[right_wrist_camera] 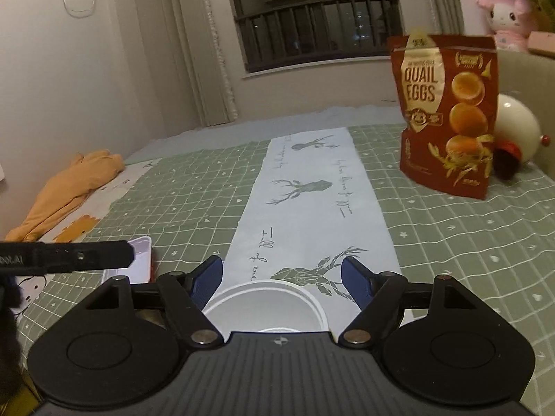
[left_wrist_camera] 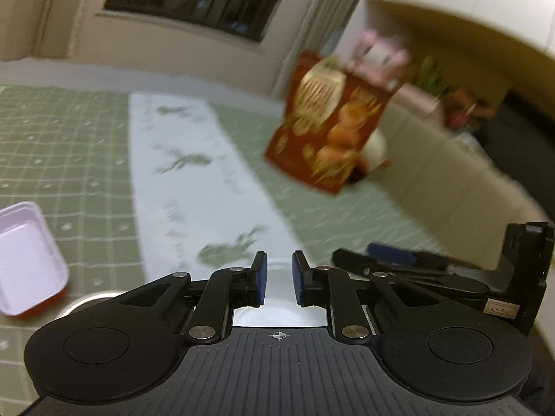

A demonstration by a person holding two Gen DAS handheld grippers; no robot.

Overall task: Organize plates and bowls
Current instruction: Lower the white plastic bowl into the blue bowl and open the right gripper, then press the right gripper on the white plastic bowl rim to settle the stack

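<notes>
A white round bowl (right_wrist_camera: 267, 306) sits on the pale table runner (right_wrist_camera: 312, 208), low between the spread fingers of my right gripper (right_wrist_camera: 281, 279); the blue pads stand apart from its rim, so that gripper is open. My left gripper (left_wrist_camera: 279, 277) has its pads drawn close together, shut. A shiny grey surface (left_wrist_camera: 277, 315) shows in the narrow gap and below it, and a metal rim (left_wrist_camera: 90, 298) peeks out at lower left. Whether that metal piece is pinched I cannot tell. A shallow white rectangular dish with a red underside (left_wrist_camera: 27, 256) (right_wrist_camera: 138, 260) lies to the left.
A red bag of quail eggs (right_wrist_camera: 451, 114) (left_wrist_camera: 329, 124) stands at the far right on the green checked cloth (right_wrist_camera: 451, 242), with a white rounded object (right_wrist_camera: 517, 128) behind it. An orange cloth (right_wrist_camera: 69, 187) lies far left. One finger (right_wrist_camera: 86, 260) of the left gripper crosses the right view.
</notes>
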